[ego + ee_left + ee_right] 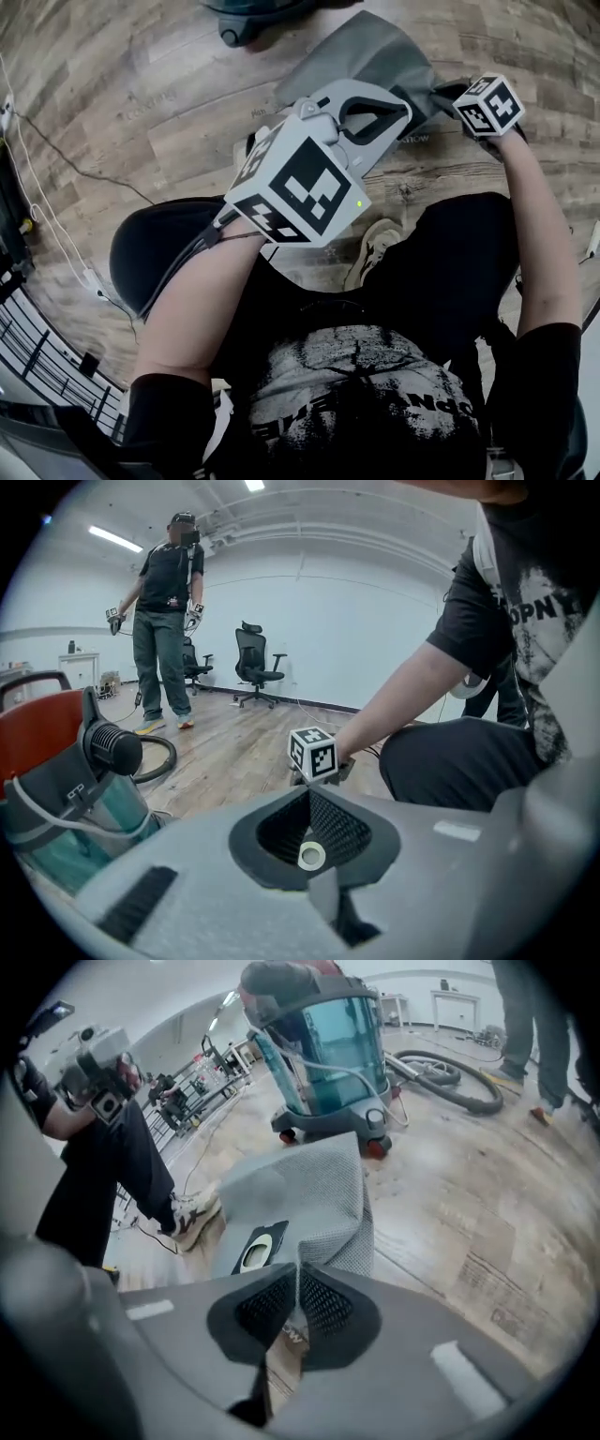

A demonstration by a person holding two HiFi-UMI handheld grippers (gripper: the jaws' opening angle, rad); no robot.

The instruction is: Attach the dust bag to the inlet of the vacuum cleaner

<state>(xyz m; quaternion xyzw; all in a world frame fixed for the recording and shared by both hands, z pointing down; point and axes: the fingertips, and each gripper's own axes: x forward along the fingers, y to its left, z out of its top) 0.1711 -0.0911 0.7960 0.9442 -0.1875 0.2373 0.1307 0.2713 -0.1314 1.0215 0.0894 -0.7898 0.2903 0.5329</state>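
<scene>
Both tongs were closed: the right tongs [298,1274] pinched the near edge of the grey dust bag [300,1194], and the left tongs [309,797] held nothing. The bag drooped onto the wooden floor [487,1204], short of the vacuum cleaner [323,1054]. It looked light, soft and floppy, so its stiff collar [255,1249] seemed the surer hold. Its long axis ran from the jaws toward the vacuum, with the collar opening facing up.

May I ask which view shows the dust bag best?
The right gripper view: the dust bag is pinched in the right tool, collar visible. Head view: partly behind the left tool. Left gripper view: absent.
</scene>
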